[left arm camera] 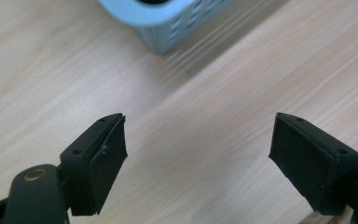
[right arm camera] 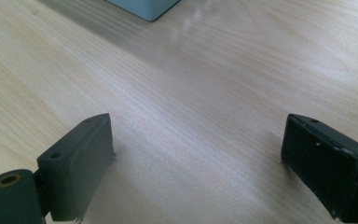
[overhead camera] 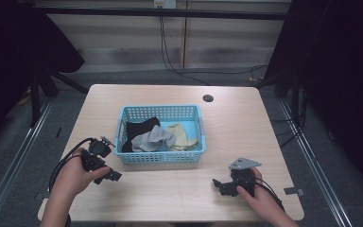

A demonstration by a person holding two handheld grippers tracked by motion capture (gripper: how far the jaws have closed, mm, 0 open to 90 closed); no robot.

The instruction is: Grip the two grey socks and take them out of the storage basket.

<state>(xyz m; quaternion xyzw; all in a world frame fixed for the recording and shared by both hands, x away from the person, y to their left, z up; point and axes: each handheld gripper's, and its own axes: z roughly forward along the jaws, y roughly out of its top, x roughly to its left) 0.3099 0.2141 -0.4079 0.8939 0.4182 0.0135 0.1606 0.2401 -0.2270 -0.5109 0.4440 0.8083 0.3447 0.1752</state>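
At the centre of the table point(overhead camera: 246, 123) stands the light-blue perforated basket point(overhead camera: 159, 158), its long side facing me. Inside it lie three pieces of cloth: a black cloth point(overhead camera: 139, 128) at the left, a grey cloth point(overhead camera: 153, 139) in the middle overlapping the black one, and a pale yellow cloth point(overhead camera: 182, 135) at the right, touching the grey one. All three sit below the rim.

My left gripper point(overhead camera: 111, 174) is just beside the basket's near left corner, apart from it, with its tips angled toward the middle of the table. In the left gripper view that corner of the basket point(left arm camera: 165, 23) appears at the top of the frame, and bare wood grain lies between my two black jaws. Those jaws stand wide apart and grasp nothing; the left gripper point(left arm camera: 198, 140) is released.

My right gripper point(overhead camera: 217, 183) is near the front edge of the table, to the right of the basket and well apart from it, tips pointing left. My right hand point(overhead camera: 260, 198) wraps its body, and the grey three-cornered plate point(overhead camera: 244, 163) sits on top. In the right gripper view a corner of the basket point(right arm camera: 144, 7) shows at the top edge. The right gripper point(right arm camera: 196, 140) is likewise released: jaws wide, with bare wood between the pads.

My left hand point(overhead camera: 73, 175) holds the left unit, its black cable point(overhead camera: 68, 153) looping to the left. A dark round hole point(overhead camera: 208, 98) marks the table's far side, behind the basket to the right.
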